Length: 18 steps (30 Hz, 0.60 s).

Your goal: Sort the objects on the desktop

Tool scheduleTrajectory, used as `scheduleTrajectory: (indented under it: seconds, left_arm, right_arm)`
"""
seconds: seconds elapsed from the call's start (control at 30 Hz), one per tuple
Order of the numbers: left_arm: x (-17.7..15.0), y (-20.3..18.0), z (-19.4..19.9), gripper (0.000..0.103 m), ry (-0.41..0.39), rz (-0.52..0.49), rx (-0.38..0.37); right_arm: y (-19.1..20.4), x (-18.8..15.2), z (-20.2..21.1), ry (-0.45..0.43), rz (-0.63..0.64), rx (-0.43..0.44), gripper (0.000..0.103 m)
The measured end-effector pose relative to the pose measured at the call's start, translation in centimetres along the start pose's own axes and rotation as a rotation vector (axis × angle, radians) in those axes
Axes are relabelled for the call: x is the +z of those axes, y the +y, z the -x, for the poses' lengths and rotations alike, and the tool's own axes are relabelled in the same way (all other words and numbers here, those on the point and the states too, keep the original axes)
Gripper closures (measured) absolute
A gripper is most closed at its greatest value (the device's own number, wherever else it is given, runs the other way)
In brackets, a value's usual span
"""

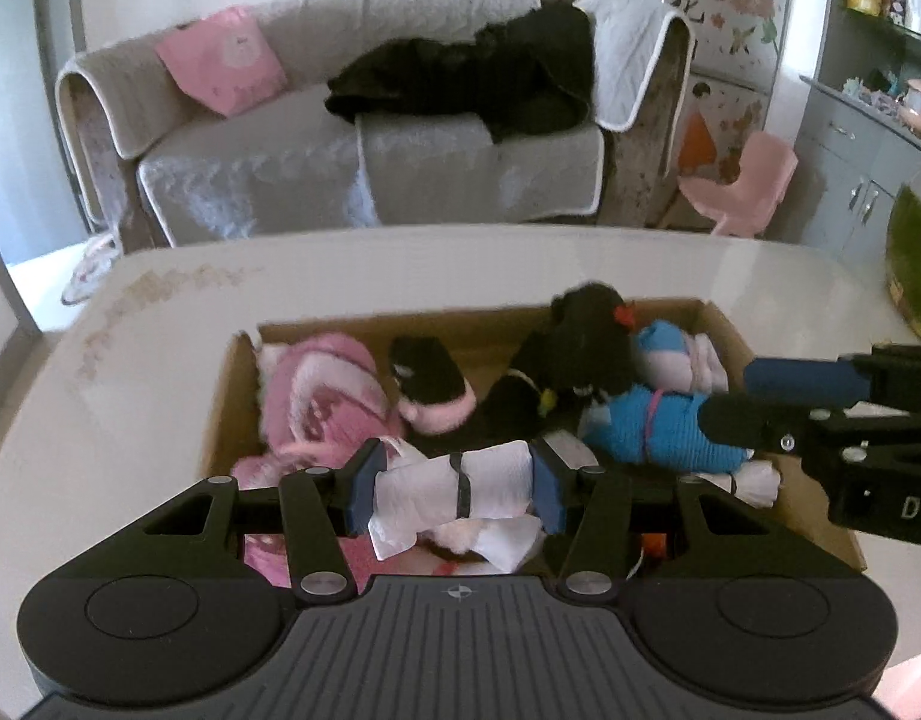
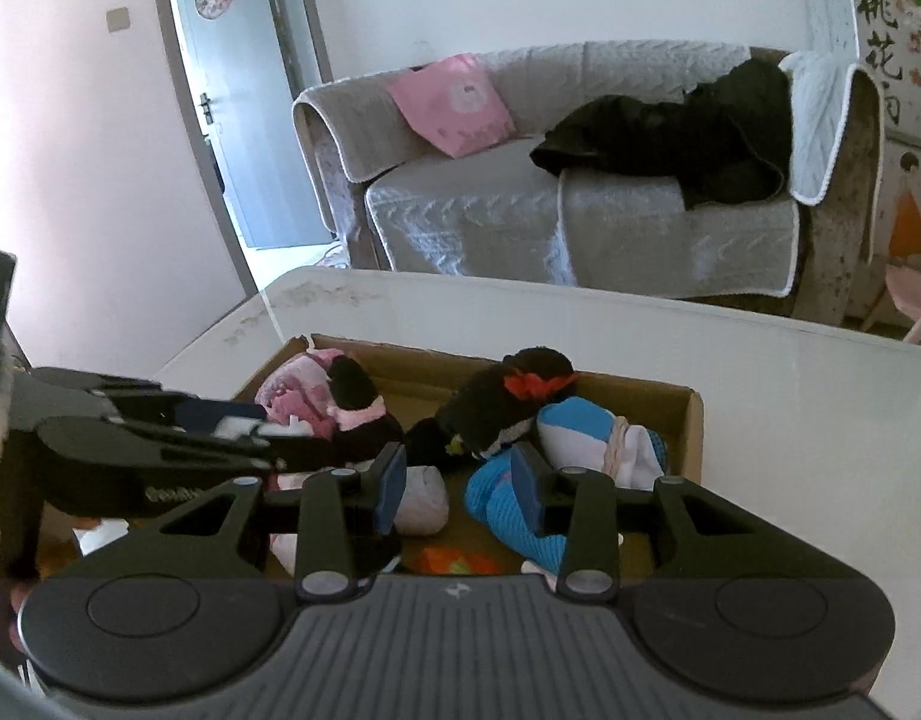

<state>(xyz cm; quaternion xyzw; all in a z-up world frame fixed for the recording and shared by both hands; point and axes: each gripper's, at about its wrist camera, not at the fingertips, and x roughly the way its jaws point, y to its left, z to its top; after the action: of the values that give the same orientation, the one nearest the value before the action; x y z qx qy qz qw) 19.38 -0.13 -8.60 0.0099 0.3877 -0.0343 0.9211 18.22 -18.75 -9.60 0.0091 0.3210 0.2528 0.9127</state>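
Held between the blue pads of the left tool (image 1: 454, 483) is a white rolled cloth (image 1: 460, 480) bound with a black band; the tool is closed on its two ends, just above the near part of the cardboard box (image 1: 730, 324). Under the roll, more white and pink fabric is seen in the box. A pink knitted item (image 1: 322, 390) lies at the left side of the box, a black plush toy (image 1: 574, 354) with a red bow is placed in the middle, and a blue knitted piece (image 1: 658, 426) is beside it on the right. The right tool (image 2: 463, 486) is kept over the same box with its pads apart and nothing between them. The box rests on the white tabletop (image 1: 400, 264), and a grey sofa (image 1: 352, 156) is seen behind it.
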Motion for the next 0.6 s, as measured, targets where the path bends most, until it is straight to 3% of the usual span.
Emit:
scheduleTrajectory:
  seconds: [0.27,0.6]
  left_arm:
    - [-1.4,-1.1,-0.2,0.035,0.021,-0.036,-0.039]
    - [-1.8,-2.8,3.1,0.01,-0.063,-0.094,0.008]
  right_arm:
    - [0.0,-0.5,0.4,0.008,0.006,-0.001,0.066]
    - [0.6,-0.6,1.9,-0.024,0.0,0.005,0.064]
